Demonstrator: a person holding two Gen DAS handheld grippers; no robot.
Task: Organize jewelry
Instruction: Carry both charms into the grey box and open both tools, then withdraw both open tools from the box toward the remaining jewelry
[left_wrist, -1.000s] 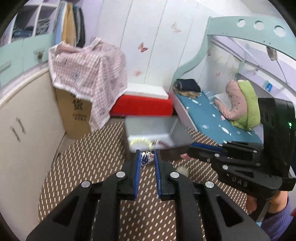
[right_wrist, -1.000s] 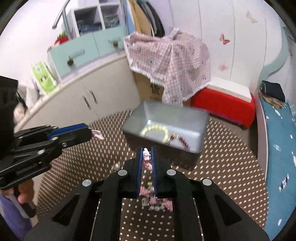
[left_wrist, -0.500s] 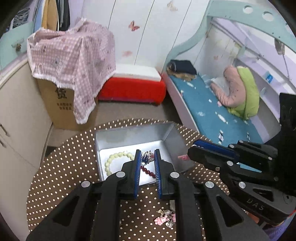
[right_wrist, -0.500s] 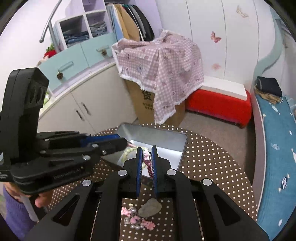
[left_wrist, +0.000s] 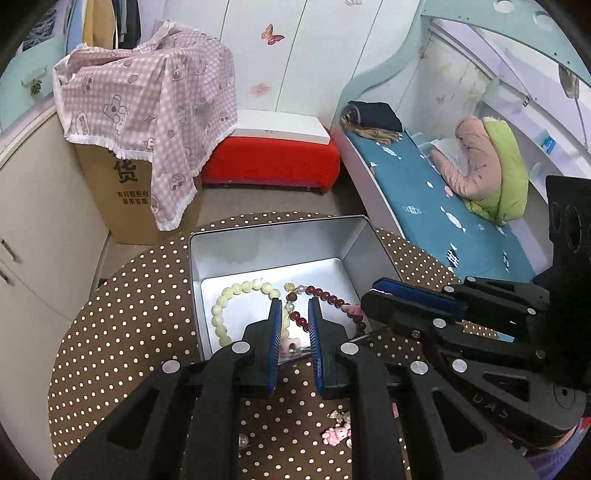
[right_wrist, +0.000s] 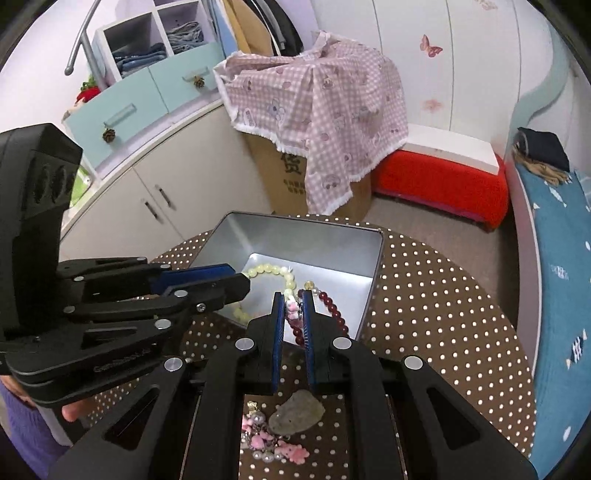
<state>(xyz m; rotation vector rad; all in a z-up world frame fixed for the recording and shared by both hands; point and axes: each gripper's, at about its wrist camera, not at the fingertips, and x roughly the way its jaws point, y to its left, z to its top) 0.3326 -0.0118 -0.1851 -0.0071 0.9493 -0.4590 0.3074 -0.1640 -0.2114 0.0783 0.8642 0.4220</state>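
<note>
The left tongs hang over the near edge of the open silver metal tin, blue pads a little apart with nothing pinched between them — a small pink charm lies just below the gap. The right tongs reach in from beside them, pressed onto a pink-and-white bead charm held over the tin. Inside lie a pale yellow-green bead bracelet and a dark red bead bracelet, touching near the middle. On the brown white-dotted counter, in front of the tin, sit a translucent greyish stone pendant and a cluster of pink and pearl trinkets.
</note>
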